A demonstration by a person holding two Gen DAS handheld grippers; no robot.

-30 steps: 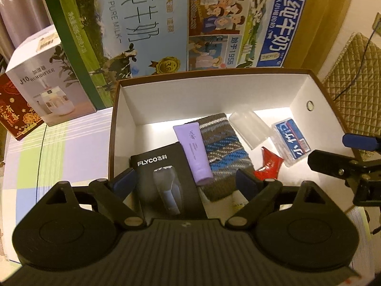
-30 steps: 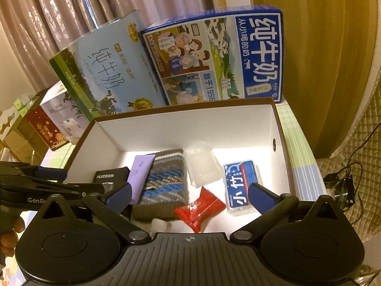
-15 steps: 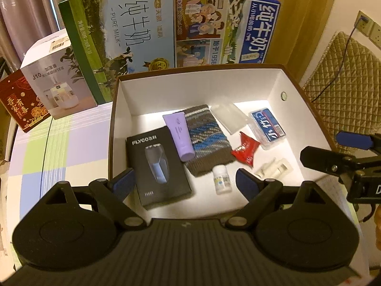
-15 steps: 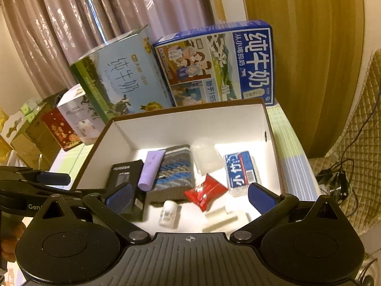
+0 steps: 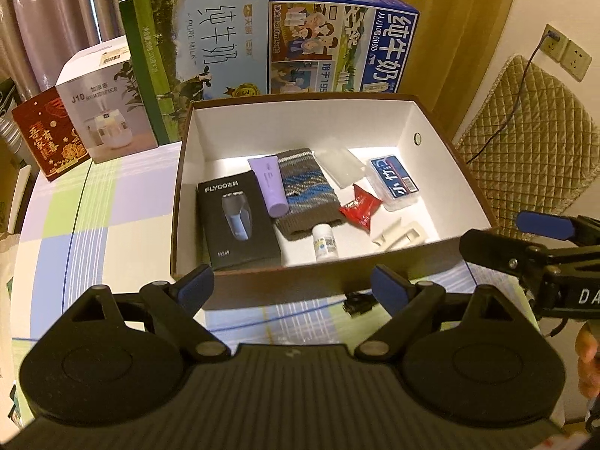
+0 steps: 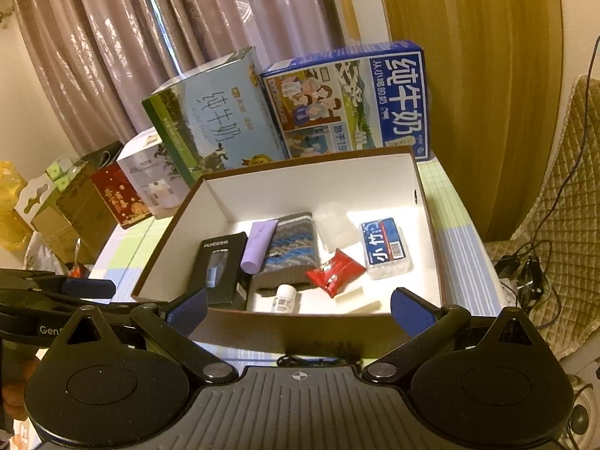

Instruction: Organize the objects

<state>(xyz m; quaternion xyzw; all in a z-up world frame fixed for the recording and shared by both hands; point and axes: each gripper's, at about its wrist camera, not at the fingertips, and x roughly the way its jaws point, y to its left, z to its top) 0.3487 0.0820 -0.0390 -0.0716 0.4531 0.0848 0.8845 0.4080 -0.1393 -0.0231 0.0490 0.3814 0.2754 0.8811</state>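
- My left hand-held gripper point(image 5: 292, 287) is spread wide and empty, just short of the box's point(image 5: 431, 123) near wall.
- My right hand-held gripper point(image 6: 300, 309) is likewise open, holding nothing.
- Ahead, inside the box, I see the shaver carton point(image 5: 236, 219), purple tube point(image 5: 270, 185), knitted pouch point(image 5: 305, 191), red sachet point(image 5: 360, 208) and small white bottle point(image 5: 324, 242).

Behind the box, at the top of the frame, stand two milk cartons: a green and light-blue one point(image 5: 198, 52) and a dark blue one point(image 5: 341, 43). At upper left are a white humidifier box point(image 5: 101, 108) and a red gift box point(image 5: 48, 138). A quilted cushion point(image 5: 525, 142) fills the right side, under a wall socket point(image 5: 566, 52).
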